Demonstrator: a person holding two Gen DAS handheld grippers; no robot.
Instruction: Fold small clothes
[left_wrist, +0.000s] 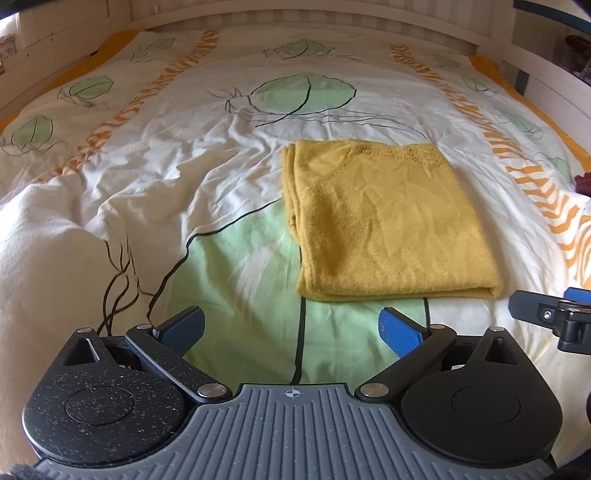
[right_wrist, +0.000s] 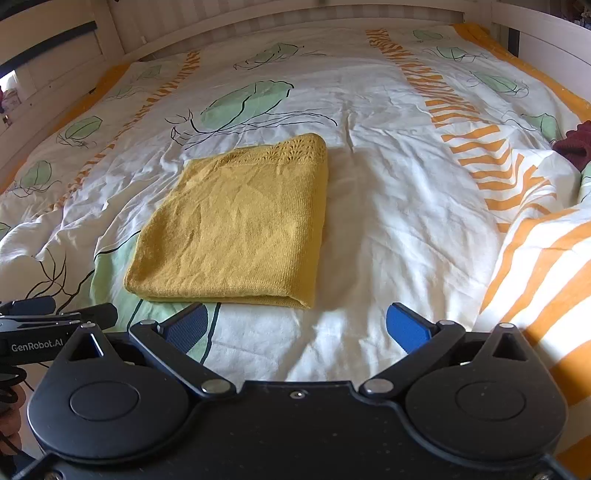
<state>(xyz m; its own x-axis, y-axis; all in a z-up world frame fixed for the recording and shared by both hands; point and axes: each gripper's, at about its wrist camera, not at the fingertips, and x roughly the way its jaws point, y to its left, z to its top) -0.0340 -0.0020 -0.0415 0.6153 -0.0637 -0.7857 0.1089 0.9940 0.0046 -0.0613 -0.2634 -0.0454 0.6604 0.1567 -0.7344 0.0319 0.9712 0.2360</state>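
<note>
Mustard-yellow knit garment (left_wrist: 388, 221) lies folded into a compact, roughly square stack on the duvet (left_wrist: 184, 166), a little right of centre in the left wrist view and left of centre in the right wrist view (right_wrist: 240, 225). Fabric is a fine, soft knit with light creasing across the top face; an openwork lace band runs along the far edge. Near edge shows a rounded fold, with layered edges visible down the stack's left side in the left wrist view.

Duvet: white cotton, rumpled, printed with pale green leaf shapes outlined in thin black lines, plus orange striped bands running lengthwise. A dark maroon knitted item (right_wrist: 574, 144) sits at the far right of the bed, well apart from the yellow stack.

Left gripper (left_wrist: 291, 328): jaws spread wide, holding nothing, hovering just short of the stack's near edge. Pads (left_wrist: 400, 332) are blue with a fine dimpled texture; body black, grey ribbed plate.

Right gripper (right_wrist: 297, 326): jaws likewise spread, nothing between them, near the stack's near-right corner, not touching.
</note>
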